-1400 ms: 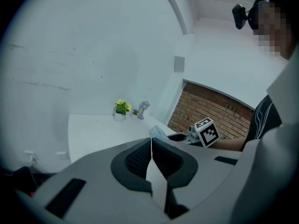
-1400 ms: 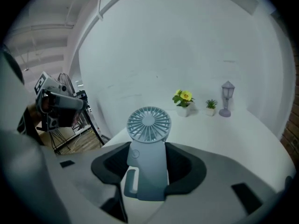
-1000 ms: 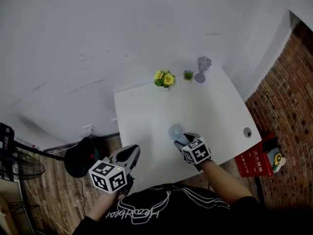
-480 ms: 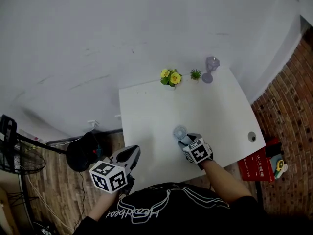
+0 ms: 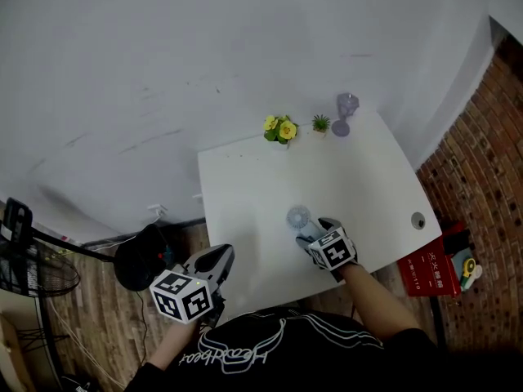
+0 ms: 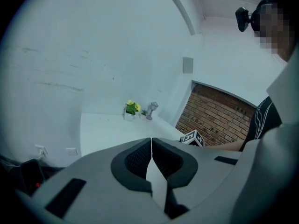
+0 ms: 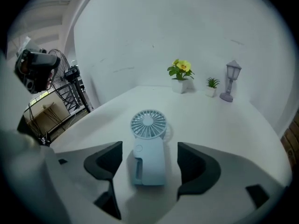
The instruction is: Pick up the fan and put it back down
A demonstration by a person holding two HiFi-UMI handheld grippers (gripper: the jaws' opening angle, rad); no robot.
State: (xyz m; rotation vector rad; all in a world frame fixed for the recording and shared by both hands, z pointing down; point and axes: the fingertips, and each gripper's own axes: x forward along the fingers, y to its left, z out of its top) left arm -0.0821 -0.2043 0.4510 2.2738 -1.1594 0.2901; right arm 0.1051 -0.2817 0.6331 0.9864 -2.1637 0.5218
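At the near edge of the bench (image 5: 245, 194), the R claw (image 7: 149, 154) sits w/ its jaws spread wide, having just been opening. The handheld fan (image 7: 148, 141) lies flat btw them, handle toward the claw, head pointing away, pads clear of both sides. So nothing is gripped; the fan rests on the bench top, prob already set back down. L claw (image 6: 151, 146) hangs off the bench's near-left corner, jaws pressed together w/ nothing btw them, well apart from the fan.

Main risk from here, imo: backing the R claw out crooked. The gaps either side of the handle aren't generous, so a sideways drift or a wrist roll would let one pad clip the handle and spin or drag the fan toward the bench edge, which is near. Smooth plastic on a smooth top prob slides easily. If a re-grip is wanted instead, closing off-centre or only on the handle's tail end could let the head tip down & pivot out of the pads.

Further out, less worry: the yellow flower pot (image 7: 180, 73), small green plant (image 7: 212, 84) & mini lamp post (image 7: 230, 80) stand in a row at the far edge by the wall, well apart from the fan, only at risk from a big overshoot fwd
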